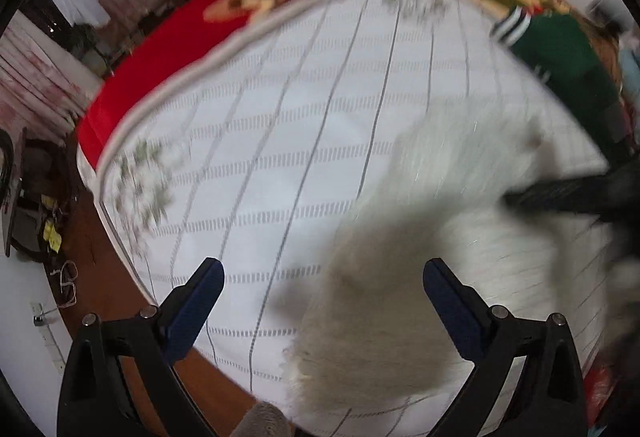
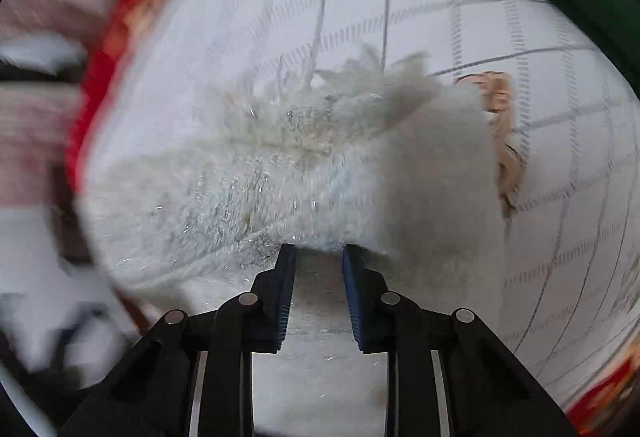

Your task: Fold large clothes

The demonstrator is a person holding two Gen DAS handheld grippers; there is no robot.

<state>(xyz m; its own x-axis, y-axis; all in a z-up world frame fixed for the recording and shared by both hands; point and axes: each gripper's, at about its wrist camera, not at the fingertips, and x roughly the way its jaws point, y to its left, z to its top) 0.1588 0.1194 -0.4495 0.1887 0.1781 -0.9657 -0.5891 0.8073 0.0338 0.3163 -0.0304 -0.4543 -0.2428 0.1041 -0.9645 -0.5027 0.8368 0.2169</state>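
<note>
A fluffy white garment [image 1: 420, 221] lies on a white checked sheet [image 1: 280, 125] over a bed. Both views are blurred by motion. My left gripper [image 1: 323, 271] is open above the sheet, its blue pads wide apart, with a hanging part of the garment between and in front of them but not held. My right gripper [image 2: 319, 252] is shut on an edge of the same fluffy garment [image 2: 280, 165], which spreads out ahead of its blue pads [image 2: 286, 293]. In the left wrist view the right gripper shows as a dark shape [image 1: 576, 193] at the right.
A red flowered blanket [image 1: 208, 21] lies under the sheet along the far edge. A dark green garment with striped cuff [image 1: 560, 49] lies at the back right. The sheet's edge and brown floor [image 1: 104, 277] are at the left. A tan patch [image 2: 504, 141] shows beyond the garment.
</note>
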